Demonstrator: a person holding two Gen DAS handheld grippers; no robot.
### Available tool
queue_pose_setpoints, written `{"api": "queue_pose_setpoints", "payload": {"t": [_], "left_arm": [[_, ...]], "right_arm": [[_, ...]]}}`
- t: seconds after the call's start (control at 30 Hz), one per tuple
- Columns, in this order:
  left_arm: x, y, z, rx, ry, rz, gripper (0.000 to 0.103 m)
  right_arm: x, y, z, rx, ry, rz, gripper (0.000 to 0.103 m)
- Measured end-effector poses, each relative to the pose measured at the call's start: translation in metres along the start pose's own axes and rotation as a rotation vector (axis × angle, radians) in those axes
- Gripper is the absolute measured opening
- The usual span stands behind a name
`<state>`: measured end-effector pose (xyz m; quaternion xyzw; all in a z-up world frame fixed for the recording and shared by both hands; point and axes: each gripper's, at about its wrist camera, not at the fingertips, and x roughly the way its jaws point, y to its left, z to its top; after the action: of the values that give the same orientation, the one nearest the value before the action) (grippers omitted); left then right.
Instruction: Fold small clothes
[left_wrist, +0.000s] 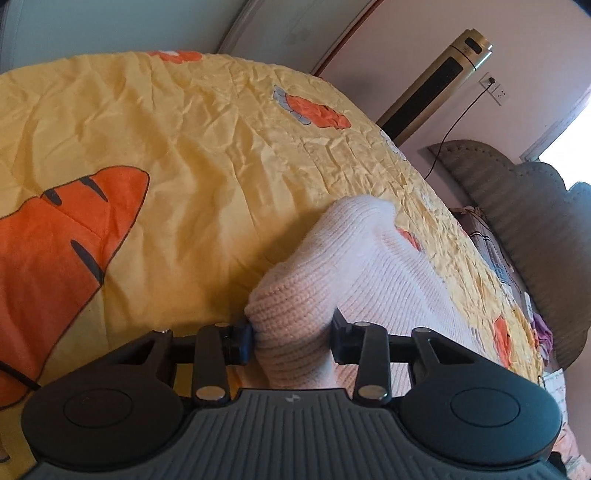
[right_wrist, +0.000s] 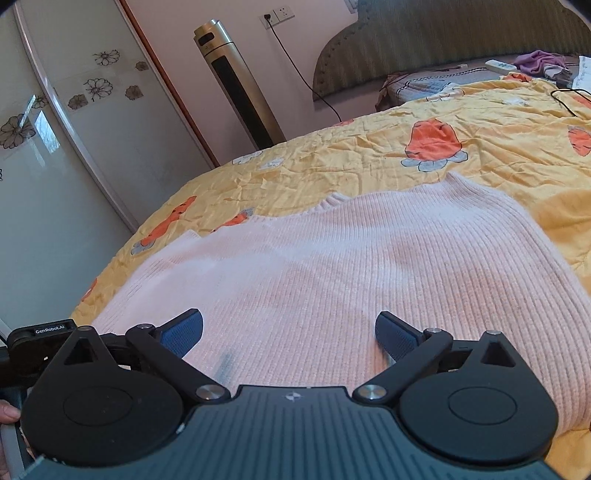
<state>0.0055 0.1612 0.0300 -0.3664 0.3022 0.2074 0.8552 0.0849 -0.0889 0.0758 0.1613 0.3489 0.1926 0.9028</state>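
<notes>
Pinching a bunched fold of the pink knit sweater (left_wrist: 295, 314), the left tongs (left_wrist: 293, 341) have their pads pressed into the fabric from both sides. Sweater lies on the bed, on the yellow quilt (left_wrist: 184, 147) with orange carrot prints. Right tongs (right_wrist: 288, 334) spread wide, hanging over the flat middle of the sweater (right_wrist: 332, 266), pads apart, nothing between them but knit below. Blue pad (right_wrist: 183, 332) sits close over the fabric; contact unclear. Tower fan (right_wrist: 236, 85) stands beyond the bed by the wall, headboard (right_wrist: 424, 44) to its right.
</notes>
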Motion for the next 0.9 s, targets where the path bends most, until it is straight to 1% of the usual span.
{"api": "queue_pose_setpoints", "payload": {"t": [0.07, 0.1, 0.17, 0.2, 0.23, 0.3, 0.37, 0.4, 0.47, 0.53, 0.57, 0.67, 0.73, 0.83, 0.87, 0.9], "left_arm": [[-0.011, -0.021, -0.007, 0.136, -0.066, 0.03, 0.03], [-0.017, -0.034, -0.012, 0.212, -0.106, 0.021, 0.029], [-0.028, -0.066, -0.03, 0.414, -0.188, -0.019, 0.029], [-0.032, -0.08, -0.043, 0.515, -0.223, -0.024, 0.029], [-0.034, -0.089, -0.058, 0.59, -0.238, -0.044, 0.029], [-0.034, -0.099, -0.076, 0.65, -0.228, -0.074, 0.029], [-0.032, -0.101, -0.087, 0.676, -0.232, -0.069, 0.029], [-0.033, -0.1, -0.088, 0.679, -0.234, -0.067, 0.029], [-0.034, -0.098, -0.086, 0.685, -0.231, -0.075, 0.029], [-0.033, -0.099, -0.088, 0.727, -0.231, -0.072, 0.029], [-0.031, -0.1, -0.089, 0.75, -0.235, -0.067, 0.029], [-0.028, -0.104, -0.097, 0.806, -0.245, -0.054, 0.029], [-0.027, -0.104, -0.098, 0.808, -0.248, -0.053, 0.029], [-0.025, -0.103, -0.095, 0.804, -0.246, -0.055, 0.029], [-0.024, -0.103, -0.094, 0.807, -0.245, -0.053, 0.029], [-0.024, -0.102, -0.094, 0.811, -0.244, -0.051, 0.029]], "right_arm": [[-0.002, 0.0, 0.001, 0.006, 0.002, 0.002, 0.102], [-0.001, -0.001, 0.003, 0.014, 0.007, 0.008, 0.102], [0.0, 0.001, 0.01, 0.035, 0.022, 0.042, 0.102], [0.002, 0.002, 0.016, 0.051, 0.04, 0.073, 0.101], [0.006, 0.005, 0.023, 0.075, 0.067, 0.12, 0.101], [0.024, 0.011, 0.041, 0.139, 0.174, 0.263, 0.102], [0.051, 0.019, 0.057, 0.215, 0.297, 0.41, 0.101], [0.064, 0.025, 0.065, 0.235, 0.34, 0.446, 0.101], [0.088, 0.04, 0.078, 0.201, 0.411, 0.476, 0.097], [0.113, 0.059, 0.088, 0.15, 0.501, 0.459, 0.089], [0.124, 0.071, 0.09, 0.111, 0.543, 0.437, 0.084], [0.153, 0.115, 0.088, -0.042, 0.632, 0.333, 0.083], [0.167, 0.144, 0.086, -0.152, 0.665, 0.271, 0.083], [0.182, 0.185, 0.078, -0.312, 0.691, 0.211, 0.086], [0.185, 0.194, 0.073, -0.37, 0.688, 0.182, 0.083], [0.189, 0.201, 0.067, -0.428, 0.683, 0.157, 0.076]]}}
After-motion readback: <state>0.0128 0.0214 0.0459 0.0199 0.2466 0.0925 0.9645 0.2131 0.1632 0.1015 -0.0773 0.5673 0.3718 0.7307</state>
